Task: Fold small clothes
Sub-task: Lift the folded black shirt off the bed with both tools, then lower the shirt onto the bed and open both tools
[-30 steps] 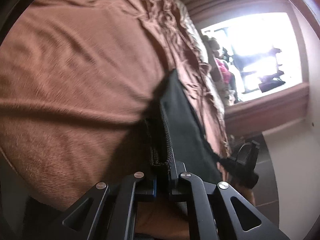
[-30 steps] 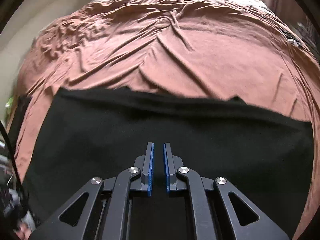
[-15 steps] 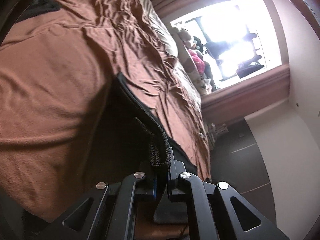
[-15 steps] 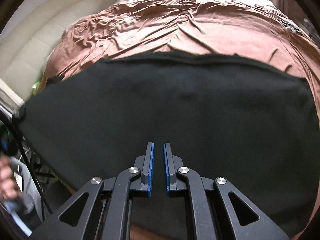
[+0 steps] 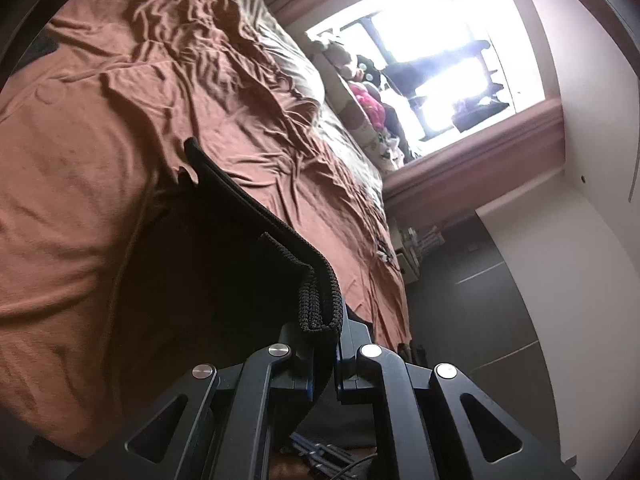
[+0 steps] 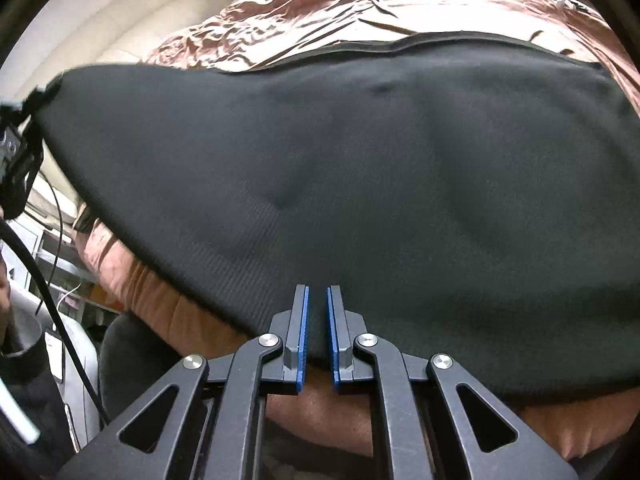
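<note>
While clamped, black garment (image 5: 320, 300) overhangs left gripper (image 5: 324, 360).

Both grippers share one build — matte black linkage arms with triangular cut-outs, each pivot capped by a round silver screw head. The left gripper (image 5: 324, 344) shows a thin blue edge on its pads. The right gripper (image 6: 317, 332) has flat grey fingers (image 6: 297, 332) faced with ribbed blue pads. Left of the right gripper hangs a black cable (image 6: 44, 280) — beside it, a dark sleeve (image 6: 24, 368).

Garment (image 6: 360, 160) on bed (image 6: 360, 4); window (image 5: 440, 52) beyond
</note>
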`<state>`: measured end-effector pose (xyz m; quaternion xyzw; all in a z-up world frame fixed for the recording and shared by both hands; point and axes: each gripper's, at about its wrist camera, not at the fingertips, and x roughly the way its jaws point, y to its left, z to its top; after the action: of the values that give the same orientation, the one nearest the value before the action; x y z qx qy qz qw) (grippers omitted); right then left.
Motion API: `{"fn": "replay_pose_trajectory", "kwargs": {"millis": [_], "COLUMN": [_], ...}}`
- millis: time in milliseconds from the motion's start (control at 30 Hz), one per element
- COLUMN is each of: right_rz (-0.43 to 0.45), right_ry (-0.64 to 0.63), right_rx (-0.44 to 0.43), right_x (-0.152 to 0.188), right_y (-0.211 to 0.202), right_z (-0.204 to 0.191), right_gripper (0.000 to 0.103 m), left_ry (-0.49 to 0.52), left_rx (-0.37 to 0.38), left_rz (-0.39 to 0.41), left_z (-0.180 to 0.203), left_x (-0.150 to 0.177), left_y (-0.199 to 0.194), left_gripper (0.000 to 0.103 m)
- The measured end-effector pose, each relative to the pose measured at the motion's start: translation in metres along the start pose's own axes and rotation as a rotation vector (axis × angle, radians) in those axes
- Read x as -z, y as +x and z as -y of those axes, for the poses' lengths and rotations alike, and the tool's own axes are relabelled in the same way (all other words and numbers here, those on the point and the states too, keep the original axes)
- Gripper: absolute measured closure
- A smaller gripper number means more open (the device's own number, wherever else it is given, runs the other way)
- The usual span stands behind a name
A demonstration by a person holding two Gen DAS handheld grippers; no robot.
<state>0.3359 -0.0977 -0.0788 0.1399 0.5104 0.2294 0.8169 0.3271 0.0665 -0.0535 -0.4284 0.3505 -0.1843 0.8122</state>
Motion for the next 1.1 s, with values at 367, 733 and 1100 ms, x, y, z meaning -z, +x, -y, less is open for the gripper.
{"fn": "replay_pose_trajectory", "kwargs": {"millis": [367, 733, 1100], "right_rz": [0.02, 0.156, 0.288], "right_ry": [0.05, 0.172, 0.252], "right_rx": [-0.062, -0.077, -0.053], "right_x": [0.011, 0.031, 0.072], "right_y": [-0.018, -0.091, -0.142], "right_z": [0.013, 0.066, 0.092], "right_gripper": [0.097, 0.095, 0.049], "left_ry": [0.081, 0.169, 0.234], "left_rx": [0.02, 0.064, 0.1], "left_rz": [-0.035, -0.103, -0.218], "left_z": [0.05, 0.101, 0.141], "left_x": [0.01, 0.027, 0.06], "left_y": [0.018, 0.048, 0.101], "left_gripper": [0.096, 0.096, 0.096]}}
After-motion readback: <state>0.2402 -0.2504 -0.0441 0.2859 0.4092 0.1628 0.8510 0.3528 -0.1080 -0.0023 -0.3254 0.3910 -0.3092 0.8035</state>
